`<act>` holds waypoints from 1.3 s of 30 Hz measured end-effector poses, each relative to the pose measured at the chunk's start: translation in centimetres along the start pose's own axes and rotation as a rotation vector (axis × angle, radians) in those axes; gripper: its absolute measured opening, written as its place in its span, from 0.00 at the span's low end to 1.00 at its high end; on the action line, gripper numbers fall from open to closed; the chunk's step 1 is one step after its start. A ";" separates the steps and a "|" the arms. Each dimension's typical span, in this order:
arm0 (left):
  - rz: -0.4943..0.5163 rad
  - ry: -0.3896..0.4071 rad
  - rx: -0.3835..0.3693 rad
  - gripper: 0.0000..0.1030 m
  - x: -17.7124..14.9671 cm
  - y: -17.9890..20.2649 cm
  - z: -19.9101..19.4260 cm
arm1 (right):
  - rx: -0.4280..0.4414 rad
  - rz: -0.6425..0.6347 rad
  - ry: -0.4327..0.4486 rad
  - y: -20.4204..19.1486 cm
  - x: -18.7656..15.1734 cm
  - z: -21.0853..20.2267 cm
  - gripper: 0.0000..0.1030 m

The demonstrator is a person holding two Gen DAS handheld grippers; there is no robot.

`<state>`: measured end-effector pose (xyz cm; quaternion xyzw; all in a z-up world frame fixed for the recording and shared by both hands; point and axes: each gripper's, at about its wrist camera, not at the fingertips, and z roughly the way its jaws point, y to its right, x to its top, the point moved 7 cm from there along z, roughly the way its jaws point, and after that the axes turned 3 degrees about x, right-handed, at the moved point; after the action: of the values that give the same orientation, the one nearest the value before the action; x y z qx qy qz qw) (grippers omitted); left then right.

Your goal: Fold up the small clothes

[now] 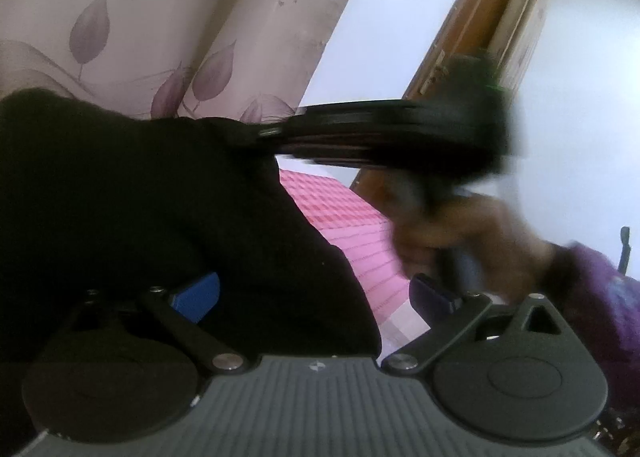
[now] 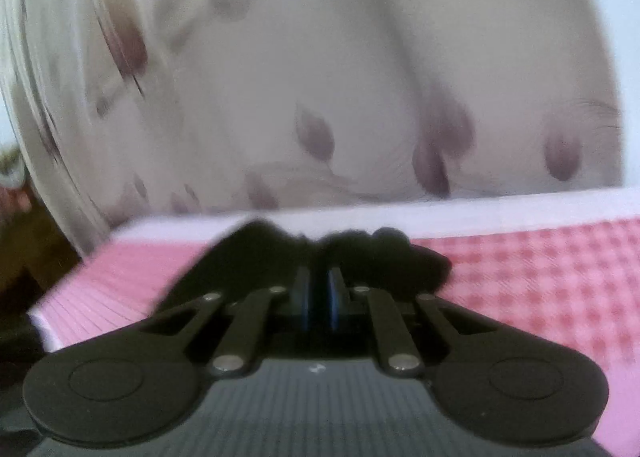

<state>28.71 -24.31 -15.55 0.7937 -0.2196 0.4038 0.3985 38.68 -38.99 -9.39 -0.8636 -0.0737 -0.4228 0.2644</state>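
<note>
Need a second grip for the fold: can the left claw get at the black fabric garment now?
Probably yes: the left claw stands open, with the black fabric garment between its blue pads and nothing in the way.

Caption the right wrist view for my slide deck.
Right gripper, jaws shut on black garment over pink checked cloth.

Black garment (image 1: 140, 197), bunched, lifted over pink checked cloth (image 1: 360, 233).

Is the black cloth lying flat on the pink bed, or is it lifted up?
Lifted up. The black cloth hangs bunched above the pink checked cover, not spread flat.
</note>
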 end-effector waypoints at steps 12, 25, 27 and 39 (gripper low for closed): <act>-0.012 -0.013 -0.025 0.96 0.4 -0.3 0.0 | 0.156 0.338 0.056 5.9 -1.7 4.5 0.05; 0.020 0.049 0.061 1.00 0.8 1.3 -4.4 | 0.186 0.464 0.211 4.8 -6.5 -7.2 0.83; 0.012 0.062 0.134 1.00 1.5 0.8 -6.4 | 0.194 0.464 0.231 4.1 -6.8 -7.9 0.87; -0.001 -0.127 0.499 1.00 6.0 -9.0 -7.4 | 0.147 0.291 0.010 0.2 -9.0 -4.2 0.87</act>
<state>34.75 -13.18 -12.05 0.8913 -0.1373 0.3946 0.1762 30.18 -40.44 -14.32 -0.8414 0.0226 -0.3780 0.3856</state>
